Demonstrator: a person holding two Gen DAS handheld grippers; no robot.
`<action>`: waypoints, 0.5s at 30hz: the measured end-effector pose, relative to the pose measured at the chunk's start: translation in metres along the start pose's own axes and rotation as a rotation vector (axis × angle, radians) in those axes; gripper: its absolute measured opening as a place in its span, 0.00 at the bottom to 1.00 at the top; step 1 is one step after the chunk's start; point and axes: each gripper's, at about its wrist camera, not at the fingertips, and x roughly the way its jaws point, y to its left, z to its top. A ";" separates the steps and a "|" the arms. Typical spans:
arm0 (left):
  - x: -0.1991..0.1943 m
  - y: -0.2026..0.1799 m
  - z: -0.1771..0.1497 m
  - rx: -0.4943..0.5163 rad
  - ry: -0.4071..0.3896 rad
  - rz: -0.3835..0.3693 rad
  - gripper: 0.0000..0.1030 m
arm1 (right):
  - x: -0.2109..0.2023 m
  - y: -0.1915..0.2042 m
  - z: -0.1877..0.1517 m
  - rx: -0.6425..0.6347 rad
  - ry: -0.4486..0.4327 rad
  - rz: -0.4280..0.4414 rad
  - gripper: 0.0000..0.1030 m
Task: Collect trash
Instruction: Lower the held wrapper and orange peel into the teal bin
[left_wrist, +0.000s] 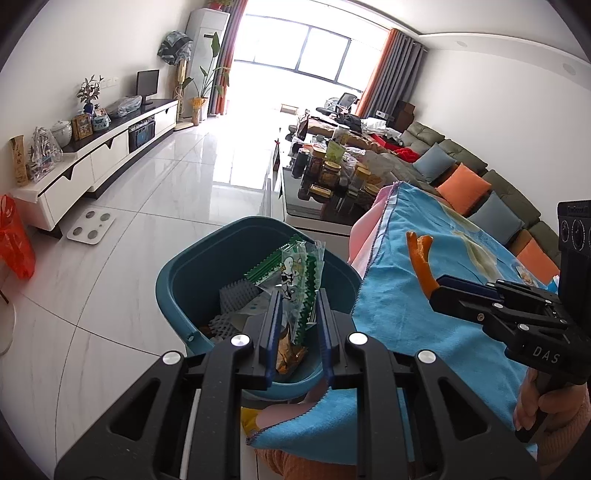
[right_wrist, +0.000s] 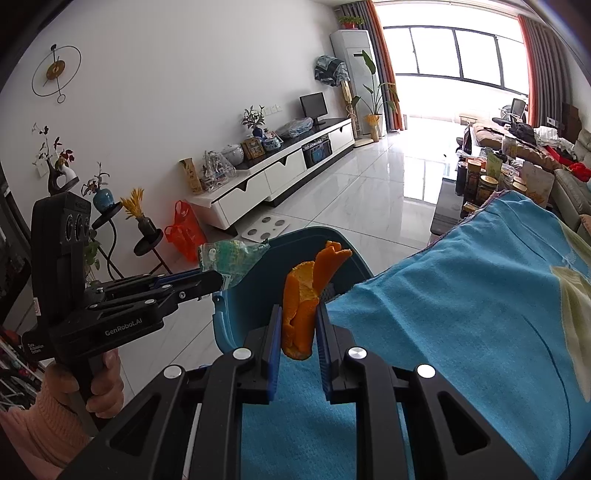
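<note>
Two pieces of trash hang at the bin, neither dropped yet. The left gripper (left_wrist: 297, 325), jaws closed on a green-and-clear snack wrapper (left_wrist: 295, 273), holds it directly above the open mouth of the teal bin (left_wrist: 173, 273). The right gripper (right_wrist: 298, 332) pinches a curl of orange peel (right_wrist: 303, 299) between narrow jaws, above the blue towel (right_wrist: 480, 295) at its edge nearest the bin, the peel's tip reaching toward the rim.

The step in hand appears to be the drop-off. By these views the wrapper is already placed for release: the left jaws need only open, though the light, crinkled film may cling to a pad and want a small shake. The peel likely needs a short carry sideways past the towel's edge before its jaws open, or it could land on the cloth or strike the rim.

Inside the bin lie a grey ridged piece of packing foam (left_wrist: 236, 297), pale wrapping and something brownish below; the bottom is largely hidden by the gripper and wrapper. More small litter (left_wrist: 526, 275) seems to lie on the towel's far right edge, behind the right gripper, too small to identify.
</note>
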 end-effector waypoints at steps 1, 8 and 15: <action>0.001 0.000 0.000 0.000 0.001 0.001 0.18 | 0.001 0.000 0.000 0.000 0.001 0.001 0.16; 0.001 -0.001 0.001 0.000 0.001 0.011 0.18 | 0.006 0.001 0.003 -0.006 0.006 0.008 0.16; 0.002 -0.001 0.001 0.001 0.002 0.013 0.18 | 0.012 0.004 0.004 -0.009 0.016 0.012 0.16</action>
